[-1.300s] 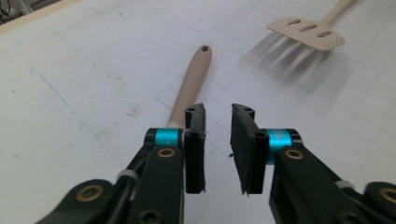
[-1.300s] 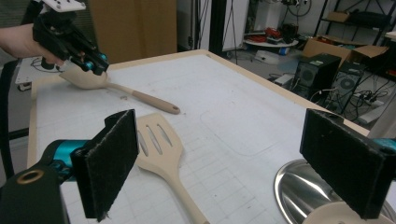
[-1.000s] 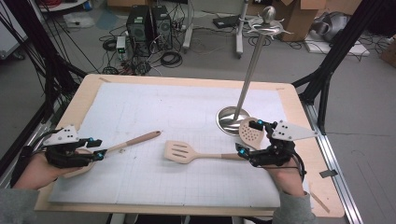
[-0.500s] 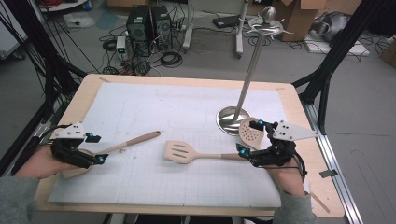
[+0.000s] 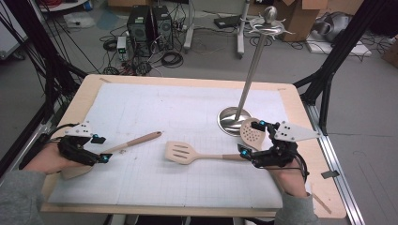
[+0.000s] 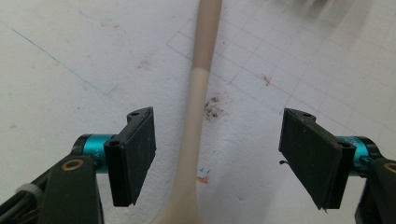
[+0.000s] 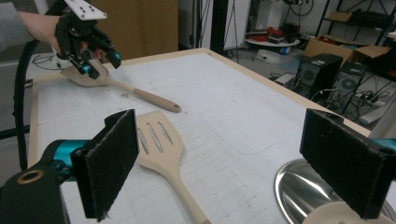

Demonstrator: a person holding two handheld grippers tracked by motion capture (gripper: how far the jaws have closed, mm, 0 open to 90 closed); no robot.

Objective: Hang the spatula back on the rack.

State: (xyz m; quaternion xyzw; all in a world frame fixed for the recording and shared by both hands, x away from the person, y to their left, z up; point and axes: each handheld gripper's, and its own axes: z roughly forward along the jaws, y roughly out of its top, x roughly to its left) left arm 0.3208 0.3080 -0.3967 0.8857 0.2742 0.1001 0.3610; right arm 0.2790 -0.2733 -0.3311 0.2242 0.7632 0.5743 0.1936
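Lying on the mat: a spoon [image 5: 119,146], a slotted turner [image 5: 187,153] and a skimmer [image 5: 251,133] are seen, all pale wood
Hidden: the spoon's bowl is covered by the left gripper [image 5: 96,152] in the high view and cut off at the lower edge of the left gripper view
Cut off: the skimmer is seen in the right gripper view as a pale sliver at the bottom edge; the turner's handle end is lost there too
Hard to tell: whether the spoon bowl is touched by the left hand [image 5: 49,161] cannot be made out
Edges: the spoon's bowl end is placed near the mat's left edge, its handle angled up and right toward the centre; the stand [image 5: 234,119] is set near the table's right edge
Open room: the far half of the mat [image 5: 178,101] is left bare; a free strip is kept between spoon tip and turner blade
Left gripper: the jaws are spread wide, after just opening and then closing slightly; the spoon [image 6: 198,116] is passed between them, nearer the left pad, with neither pad pressed on it
Right gripper [image 5: 253,140]: the jaws are spread, nothing pinched; the turner [image 7: 161,147] is seen just beside the left pad and the stand's base [image 7: 299,191] under the right one
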